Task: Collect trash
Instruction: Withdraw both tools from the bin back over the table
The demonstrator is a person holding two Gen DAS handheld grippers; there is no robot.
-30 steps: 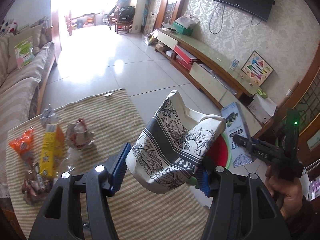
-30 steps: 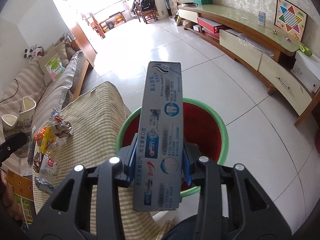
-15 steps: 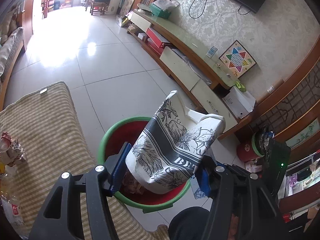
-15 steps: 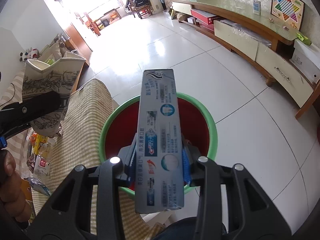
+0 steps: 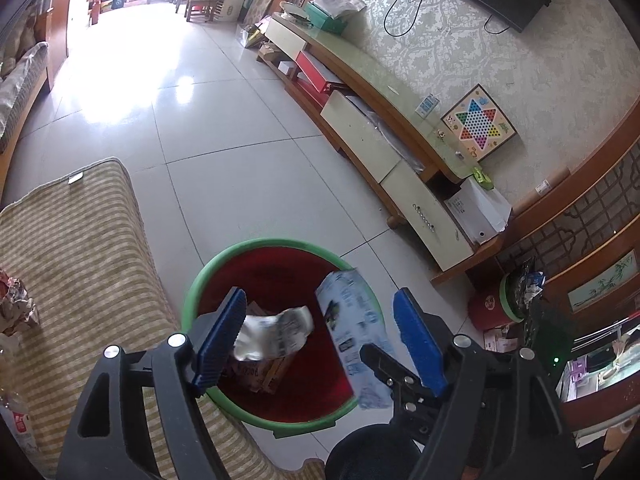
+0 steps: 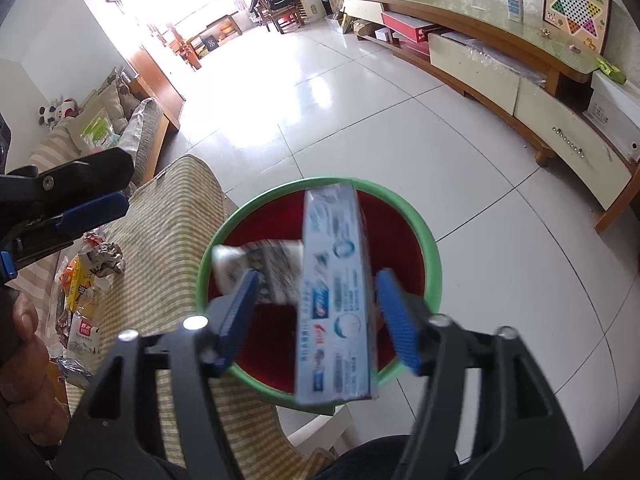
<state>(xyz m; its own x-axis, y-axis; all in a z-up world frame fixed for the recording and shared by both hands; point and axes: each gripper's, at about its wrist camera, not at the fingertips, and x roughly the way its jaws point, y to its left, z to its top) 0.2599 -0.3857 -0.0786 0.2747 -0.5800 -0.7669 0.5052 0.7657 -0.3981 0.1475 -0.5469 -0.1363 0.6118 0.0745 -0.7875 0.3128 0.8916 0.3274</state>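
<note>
A red bin with a green rim (image 5: 200, 280) (image 6: 434, 248) stands on the floor beside the striped table. My left gripper (image 5: 320, 340) is open above it. The patterned paper cup (image 5: 276, 336) (image 6: 264, 268) is falling, blurred, into the bin. My right gripper (image 6: 316, 316) is open above the bin too. The grey-blue toothpaste box (image 6: 336, 300) (image 5: 352, 336) is loose between its jaws, blurred and dropping. A brown carton (image 5: 260, 376) lies in the bin.
Several wrappers (image 6: 84, 284) (image 5: 12, 308) lie on the striped table cloth (image 5: 72, 248) to the left. A long TV cabinet (image 5: 372, 136) runs along the right wall. A small red can (image 5: 492, 308) stands on the floor at the right. Tiled floor (image 6: 360, 120) lies beyond.
Both grippers have opened over the bin. The paper cup has left the left gripper and the toothpaste box has left the right one; both are falling.
</note>
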